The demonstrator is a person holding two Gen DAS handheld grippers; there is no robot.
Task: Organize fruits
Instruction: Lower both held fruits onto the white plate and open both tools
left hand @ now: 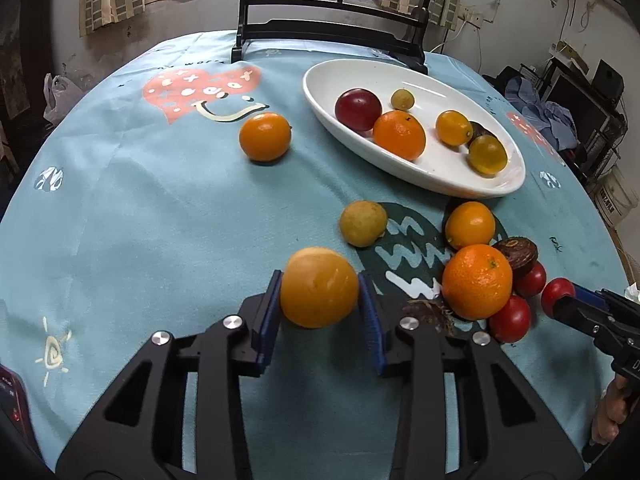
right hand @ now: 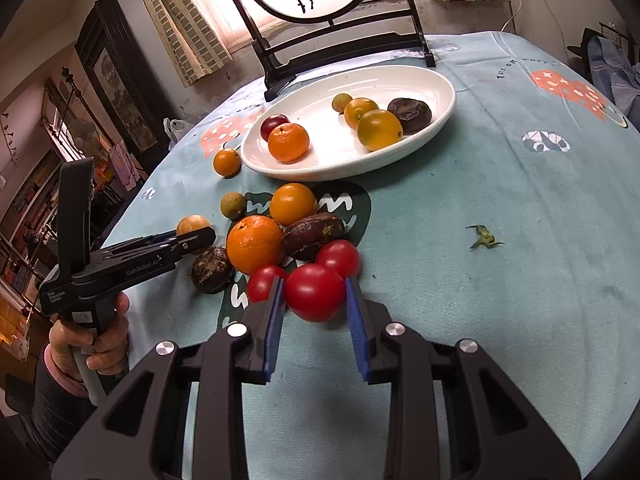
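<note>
The left gripper (left hand: 319, 292) has its jaws closed on a pale orange fruit (left hand: 319, 287); both blue pads press its sides. The right gripper (right hand: 315, 300) has its jaws clamped on a red tomato (right hand: 315, 297), one pad on each flank.

The desk (left hand: 152, 220) carries a light blue printed cloth. Ahead of both jaw pairs and toward the far edge lies a white oval dish (left hand: 404, 176). It contains six fruits:
- a dark red plum (left hand: 358, 109);
- a large orange (left hand: 399, 135), touching the plum;
- a small yellow-green fruit (left hand: 402, 99) behind them;
- two yellow-orange fruits (left hand: 453, 127) (left hand: 487, 154);
- a dark brown wrinkled fruit (right hand: 409, 115), at the dish's right end in the right wrist view.

Loose on the cloth, beyond the left jaws:
- a yellowish round fruit (left hand: 363, 223), just ahead;
- a small orange (left hand: 265, 136), further ahead and to the left, well apart from the dish.

Right of the left jaws sits a cluster, items touching: a big orange (left hand: 477, 282), a yellow-orange fruit (left hand: 470, 225) behind it, a brown fruit (left hand: 516, 255), and two tomatoes (left hand: 510, 319) (left hand: 530, 279). A second brown fruit (right hand: 211, 270) lies at the cluster's left in the right wrist view, close under the left gripper's fingers.

Right of the right jaws, well apart, a green stem scrap (right hand: 484, 238) lies on the cloth. A black framed screen (right hand: 312, 0) stands behind the dish.
</note>
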